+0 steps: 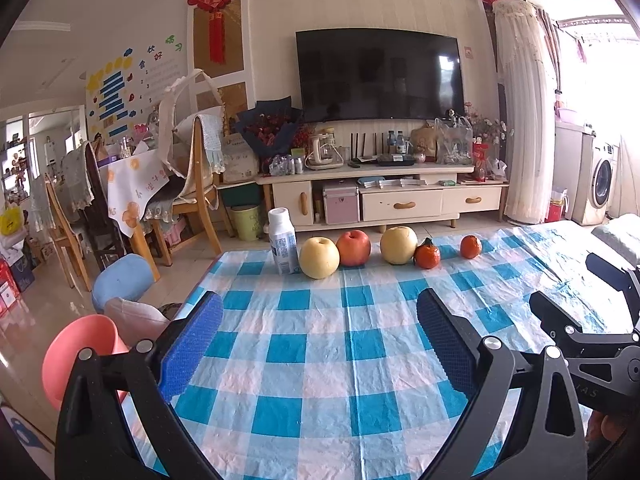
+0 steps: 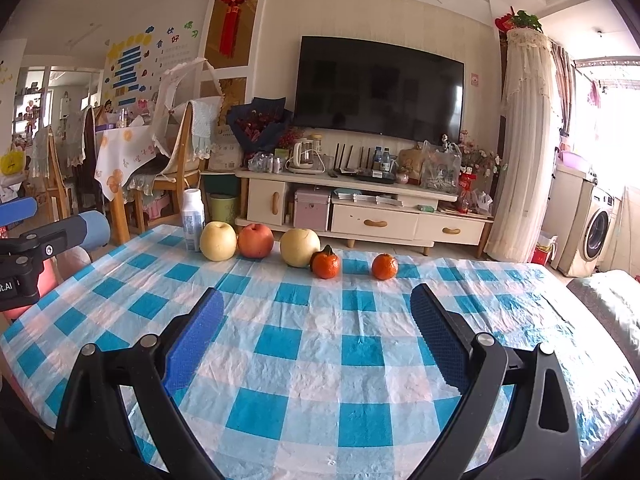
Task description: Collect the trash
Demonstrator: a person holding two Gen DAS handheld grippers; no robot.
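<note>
A white plastic bottle [image 1: 283, 241] [image 2: 193, 220] stands upright at the far left of a row of fruit on the blue-checked tablecloth [image 1: 320, 344] [image 2: 320, 344]. Beside it sit a yellow pear [image 1: 319, 257] [image 2: 217, 241], a red apple [image 1: 353, 247] [image 2: 255, 240], a second pear [image 1: 399, 245] [image 2: 299, 247] and two tangerines [image 1: 427, 255] [image 2: 384, 266]. My left gripper [image 1: 320, 344] is open over the near part of the cloth, holding nothing. My right gripper [image 2: 318, 340] is open too, also well short of the row.
A pink bin [image 1: 76, 356] stands on the floor by the table's left edge, with a blue stool [image 1: 122, 280] beyond it. Wooden chairs [image 1: 192, 184] and a TV cabinet [image 1: 380, 196] lie past the table. A sofa edge [image 2: 608, 300] borders the right.
</note>
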